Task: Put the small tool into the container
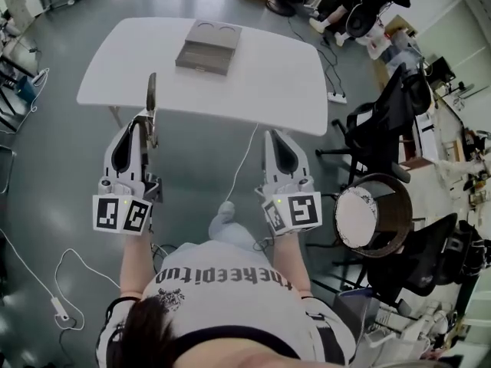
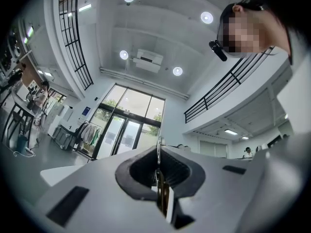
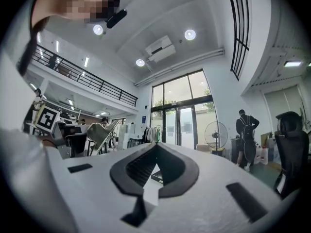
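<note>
While left hand-held gripper [image 1: 144, 126] pinches tool [image 1: 151, 90] over table edge [image 1: 207, 110], right one [image 1: 275, 136] seemingly closed

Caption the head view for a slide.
Left gripper clamps the small tool, right gripper shut and empty, before the white table with the gray container.

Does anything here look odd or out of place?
Nothing looks spilled or broken. The grey rectangular container sits alone on the white table. Two small oddities: a thin flat metal piece sticks far out beyond the shut left tool pinching it, and a white cable hangs off the table's near edge.
</note>
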`<state>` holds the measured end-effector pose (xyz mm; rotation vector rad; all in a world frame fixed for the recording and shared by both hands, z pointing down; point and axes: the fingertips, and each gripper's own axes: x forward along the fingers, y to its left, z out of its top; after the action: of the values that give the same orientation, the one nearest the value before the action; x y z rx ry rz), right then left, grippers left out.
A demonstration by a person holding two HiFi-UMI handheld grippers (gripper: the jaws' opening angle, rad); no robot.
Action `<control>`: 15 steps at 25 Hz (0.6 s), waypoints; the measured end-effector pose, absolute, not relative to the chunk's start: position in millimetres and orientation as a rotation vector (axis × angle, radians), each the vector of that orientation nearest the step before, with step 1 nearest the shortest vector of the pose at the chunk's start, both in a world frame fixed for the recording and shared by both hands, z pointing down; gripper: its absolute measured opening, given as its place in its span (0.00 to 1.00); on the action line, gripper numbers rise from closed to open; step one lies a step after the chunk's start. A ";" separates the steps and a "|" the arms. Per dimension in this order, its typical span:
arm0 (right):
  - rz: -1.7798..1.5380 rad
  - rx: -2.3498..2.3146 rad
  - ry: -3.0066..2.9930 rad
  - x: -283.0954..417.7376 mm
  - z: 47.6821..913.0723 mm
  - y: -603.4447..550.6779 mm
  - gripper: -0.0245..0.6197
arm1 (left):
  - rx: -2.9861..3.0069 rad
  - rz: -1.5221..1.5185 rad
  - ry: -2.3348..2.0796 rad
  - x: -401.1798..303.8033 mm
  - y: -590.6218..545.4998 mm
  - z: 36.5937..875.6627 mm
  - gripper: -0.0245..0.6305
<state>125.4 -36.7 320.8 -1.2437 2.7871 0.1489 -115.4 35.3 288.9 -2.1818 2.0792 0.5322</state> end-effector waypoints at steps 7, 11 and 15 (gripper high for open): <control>0.164 -1.208 2.791 148.7 310.2 -103.5 0.04 | -2.182 0.537 2.049 -81.8 -29.7 279.8 0.06; 0.164 -1.164 2.791 156.5 305.8 -129.1 0.04 | -2.159 0.546 2.050 -70.9 -53.9 271.5 0.06; 0.161 -1.129 2.786 168.1 306.8 -146.1 0.04 | -2.126 0.556 2.045 -59.3 -69.5 267.0 0.06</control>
<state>168.1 -146.1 306.8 -1.1293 2.7863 0.1608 -59.3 -69.5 267.0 -2.1259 2.0447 0.5557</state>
